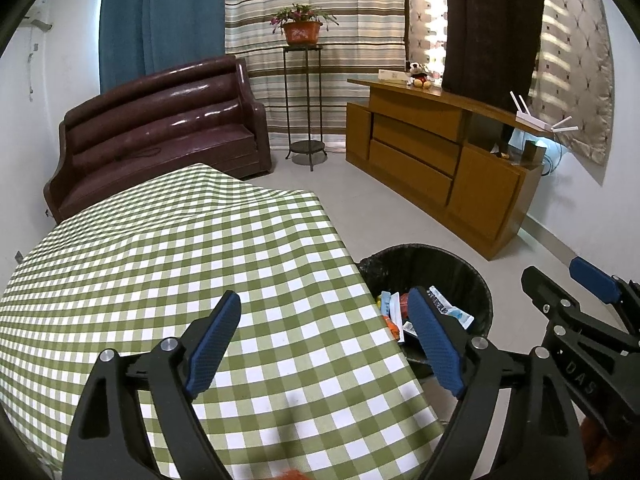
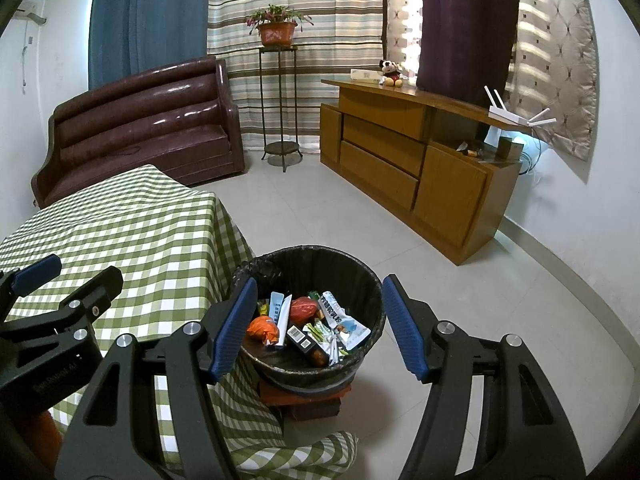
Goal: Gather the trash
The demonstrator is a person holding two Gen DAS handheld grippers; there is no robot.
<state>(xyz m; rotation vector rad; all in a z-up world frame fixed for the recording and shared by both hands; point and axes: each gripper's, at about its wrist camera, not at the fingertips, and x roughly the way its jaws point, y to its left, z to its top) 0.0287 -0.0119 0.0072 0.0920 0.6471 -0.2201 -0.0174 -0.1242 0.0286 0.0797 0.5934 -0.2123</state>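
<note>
Beside the green-checked cloth-covered counter (image 1: 168,264), your round black lined bin (image 2: 360,280) holds crumpled wrappers (image 2: 320,324); the cloth hides its near side. Left tool (image 1: 326,344) and right tool (image 2: 316,324) gape empty. Pale floor tiles (image 2: 460,300) surround it.

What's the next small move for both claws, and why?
Probably none beyond pulling back: the checked tablecloth shows no trash, the wrappers already lie in the black bin, and both the left claw and right claw are open and hold nothing.
</note>
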